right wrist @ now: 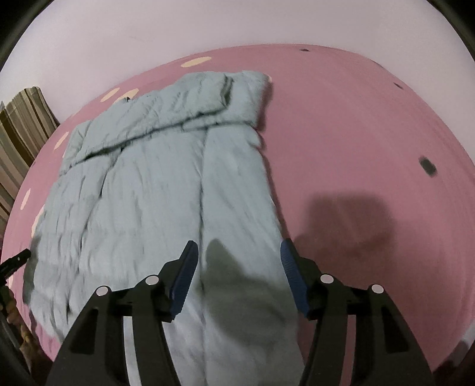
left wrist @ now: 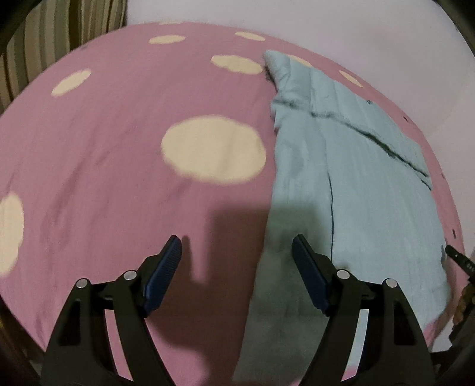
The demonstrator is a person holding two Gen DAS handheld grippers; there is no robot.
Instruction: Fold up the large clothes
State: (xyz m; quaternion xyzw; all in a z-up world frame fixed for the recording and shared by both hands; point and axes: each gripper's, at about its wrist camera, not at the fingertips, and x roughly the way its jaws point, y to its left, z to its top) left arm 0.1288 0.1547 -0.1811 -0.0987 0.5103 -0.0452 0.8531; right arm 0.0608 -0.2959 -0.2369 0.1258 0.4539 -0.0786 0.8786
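Up at the far left a striped curtain (left wrist: 44, 44) hung beside the pale wall (left wrist: 326, 23), and below it a pink bedsheet (left wrist: 104, 148) with cream cloud-shaped patches covered the whole work surface. Over the sheet's near part hovered the left gripper (left wrist: 237, 246), pointing steeply down, its jaws standing wide apart with nothing between them; its blue-padded left finger (left wrist: 163, 276) hung over bare pink sheet, while the right finger sat above the left edge of the garment. That light blue garment (right wrist: 154, 184), quilted and puffy, possibly a padded jacket though motion blur smeared the detail, lay flat on the sheet, right of centre in the left wrist view, with a folded-over part across its far end and a long seam running down its middle toward the near edge. Further right, the right gripper (right wrist: 239, 252) hung over the garment's near right portion, jaws parted and empty, the seam passing beneath the gap and the right finger close to the garment's right border. Beyond it stretched plain pink sheet carrying a few small dark marks (right wrist: 427, 166) and the gripper's shadow.
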